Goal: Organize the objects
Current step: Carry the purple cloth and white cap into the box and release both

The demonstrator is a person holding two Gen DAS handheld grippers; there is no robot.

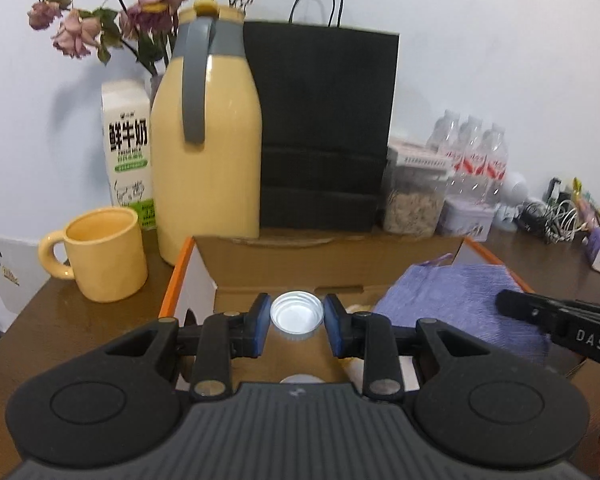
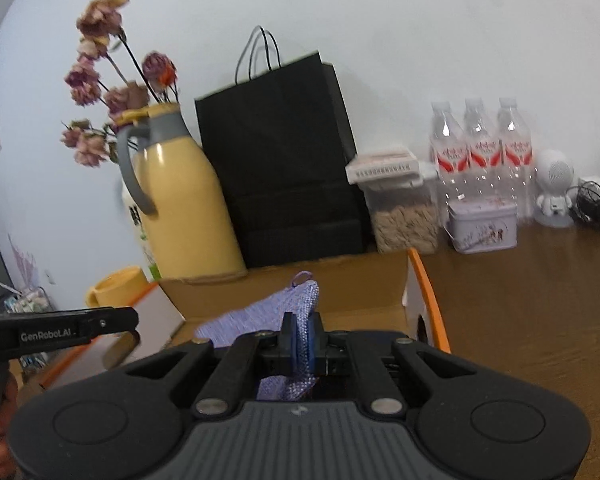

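Lid: a small white round lid (image 1: 297, 314) sits right between the blue pads (image 1: 262, 323) of the left gripper (image 1: 296, 326). Its open side faces up.
Left claw: clamped on the lid, one pad on each side. The lid is in front of the claw, over the cardboard box (image 1: 332, 254).
Cloth: a purple cloth (image 2: 260, 322) is pinched in the right gripper (image 2: 302, 350). It hangs out ahead of the claw and droops to the left, over the same box.
Right claw: squeezed together on the cloth.
Box: open at the top, brown inside, with an orange edge (image 2: 430, 300). It lies just ahead of and below both claws.
Which hand is nearer: I think both are about as close. The cloth already covers the right part of the box, and the lid hangs over the middle.
What the next move needs: my guess is each thing must go down into the box, so down and a bit forward is the way.
Behind the box: a yellow jug (image 1: 208, 132), a yellow mug (image 1: 106, 254), a milk carton (image 1: 128, 148) and a black paper bag (image 1: 320, 120) stand by the wall.
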